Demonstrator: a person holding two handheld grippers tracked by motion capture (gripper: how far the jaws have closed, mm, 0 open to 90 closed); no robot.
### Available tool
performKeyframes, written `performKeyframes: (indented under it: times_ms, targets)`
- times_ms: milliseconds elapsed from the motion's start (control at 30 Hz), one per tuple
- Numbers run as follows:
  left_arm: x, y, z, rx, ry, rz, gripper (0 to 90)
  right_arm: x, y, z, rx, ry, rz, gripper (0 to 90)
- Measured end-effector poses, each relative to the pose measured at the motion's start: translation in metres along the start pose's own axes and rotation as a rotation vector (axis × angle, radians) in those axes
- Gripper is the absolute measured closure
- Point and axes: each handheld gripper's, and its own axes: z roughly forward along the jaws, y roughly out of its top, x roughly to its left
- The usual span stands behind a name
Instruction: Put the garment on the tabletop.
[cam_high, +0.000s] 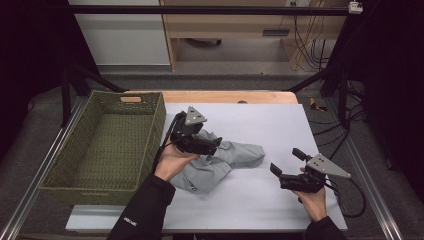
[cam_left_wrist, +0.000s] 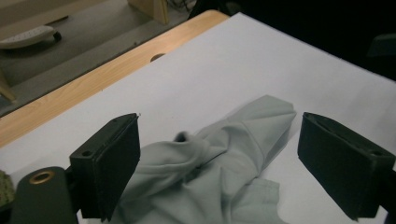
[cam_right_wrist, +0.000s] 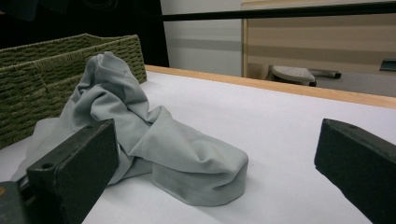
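A crumpled light grey garment (cam_high: 235, 157) lies on the white sheet (cam_high: 260, 120) near the table's middle. My left gripper (cam_high: 212, 144) hovers over the garment's left part, open, its jaws pointing right. In the left gripper view, the garment (cam_left_wrist: 243, 135) sits below and between the wide-apart jaws of that gripper (cam_left_wrist: 219, 158). My right gripper (cam_high: 286, 161) is held low at the right, open and apart from the cloth, aimed left at it. The right gripper view has the garment (cam_right_wrist: 173, 140) piled ahead of the spread jaws of that gripper (cam_right_wrist: 215, 144), with nothing between them.
A deep green woven basket (cam_high: 155, 130) stands at the table's left, beside the garment; its wall (cam_right_wrist: 46, 79) rises behind the cloth. A wooden table edge (cam_high: 225, 96) runs along the far side. Black frame posts and cables stand beyond the table.
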Motion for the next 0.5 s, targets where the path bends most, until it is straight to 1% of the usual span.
performKeyframes:
  times_ms: [67,133,233,300,333,367,400,433,467,500]
  targets:
    - [0.001,-0.013,-0.005,-0.070,-0.024,-0.026,11.2,0.000,0.000,0.000,-0.001,0.000,0.002,0.3]
    - [0.001,-0.021,-0.009,-0.112,-0.039,-0.037,10.8,0.000,0.000,0.000,0.000,0.001,0.003,0.3]
    - [0.001,-0.036,-0.015,-0.187,-0.049,-0.058,10.3,0.000,0.000,0.000,0.005,-0.001,0.002,0.3]
    - [0.001,-0.045,-0.018,-0.218,-0.060,-0.069,10.1,0.001,0.000,0.000,0.006,0.002,0.009,0.3]
    - [0.001,-0.051,-0.020,-0.230,-0.058,-0.075,10.1,0.000,0.000,0.000,0.007,0.002,0.006,0.3]
    - [0.001,-0.054,-0.020,-0.238,-0.056,-0.080,9.9,0.000,0.000,0.000,0.006,0.001,0.006,0.3]
    - [0.001,-0.054,-0.020,-0.238,-0.056,-0.080,9.8,0.000,0.000,0.000,0.006,0.001,0.008,0.3]
    - [0.001,-0.063,-0.022,-0.264,-0.056,-0.092,9.6,0.000,0.000,0.000,0.004,0.002,0.007,0.3]
    - [0.001,-0.063,-0.022,-0.264,-0.056,-0.092,9.0,0.000,0.000,0.000,0.004,0.002,0.007,0.3]
    - [0.001,-0.072,-0.024,-0.292,-0.056,-0.100,8.9,0.000,0.000,0.000,0.008,0.002,0.014,0.3]
